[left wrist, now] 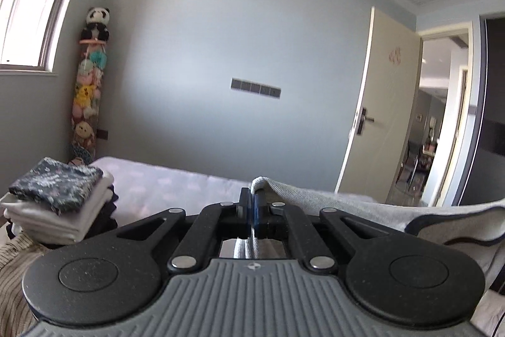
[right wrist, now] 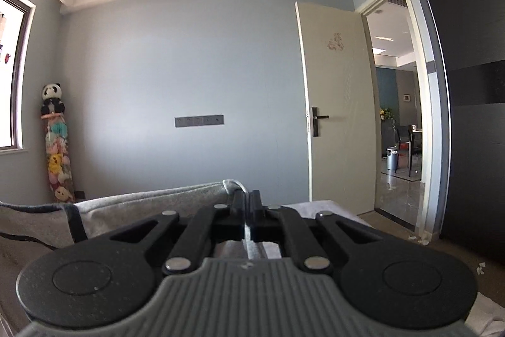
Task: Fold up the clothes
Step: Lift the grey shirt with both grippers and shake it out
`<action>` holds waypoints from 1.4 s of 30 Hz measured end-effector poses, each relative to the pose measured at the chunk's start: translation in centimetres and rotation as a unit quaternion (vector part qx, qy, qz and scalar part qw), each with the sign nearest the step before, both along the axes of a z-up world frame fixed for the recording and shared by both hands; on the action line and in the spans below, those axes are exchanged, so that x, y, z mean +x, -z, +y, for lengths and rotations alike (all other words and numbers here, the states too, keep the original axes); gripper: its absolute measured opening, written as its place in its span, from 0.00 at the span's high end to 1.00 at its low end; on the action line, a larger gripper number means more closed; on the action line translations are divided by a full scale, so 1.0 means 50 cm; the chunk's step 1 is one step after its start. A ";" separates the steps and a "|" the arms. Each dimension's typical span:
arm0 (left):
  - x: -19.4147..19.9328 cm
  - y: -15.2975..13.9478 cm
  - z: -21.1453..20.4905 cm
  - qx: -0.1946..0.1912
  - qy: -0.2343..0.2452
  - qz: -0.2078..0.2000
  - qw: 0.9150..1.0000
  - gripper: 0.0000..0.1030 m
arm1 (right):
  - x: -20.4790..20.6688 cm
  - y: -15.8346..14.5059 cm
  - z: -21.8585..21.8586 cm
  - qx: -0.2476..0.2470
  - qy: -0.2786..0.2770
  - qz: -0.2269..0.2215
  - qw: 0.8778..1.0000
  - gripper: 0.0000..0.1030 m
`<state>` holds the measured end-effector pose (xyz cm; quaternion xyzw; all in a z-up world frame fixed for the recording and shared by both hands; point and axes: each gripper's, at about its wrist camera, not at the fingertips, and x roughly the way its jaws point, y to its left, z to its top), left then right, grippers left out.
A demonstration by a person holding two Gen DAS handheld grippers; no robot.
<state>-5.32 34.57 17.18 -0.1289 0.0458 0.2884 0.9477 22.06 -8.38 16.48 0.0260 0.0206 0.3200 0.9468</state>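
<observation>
The left gripper (left wrist: pixel 252 204) had its jaws pressed together on a corner of a grey garment (left wrist: pixel 331 204), which ran off to the right with a dark trimmed edge and sagged toward the lower right of that view. The right gripper (right wrist: pixel 247 204) was likewise clamped on another corner of the same grey garment (right wrist: pixel 142 204), the cloth stretching away to the left, so the piece hung held between the two tools above the bed (left wrist: pixel 164 182). To the left on the bed stood a stack of folded clothes (left wrist: pixel 60 201), a dark flowered piece on top of white ones. Farther back in the corner rose a column of soft toys (left wrist: pixel 86 97) with a panda (left wrist: pixel 97 22) on top, beside the window (left wrist: pixel 25 5). On the far wall sat a row of switches (right wrist: pixel 199 121), and to the right a pale door (right wrist: pixel 339 116) stood open.
</observation>
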 end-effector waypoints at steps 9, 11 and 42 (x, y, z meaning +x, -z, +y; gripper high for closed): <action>-0.117 -0.083 -0.054 0.035 0.003 -0.088 0.995 0.98 | -0.113 -0.093 -0.034 0.056 0.014 -0.104 0.993 0.97; -0.137 -0.088 -0.058 0.034 0.000 -0.097 0.995 0.98 | -0.129 -0.104 -0.047 0.064 0.010 -0.114 0.991 0.97; 0.365 0.344 0.197 -0.061 -0.052 0.191 0.978 0.98 | 0.280 0.275 0.276 -0.124 0.038 0.072 0.989 0.97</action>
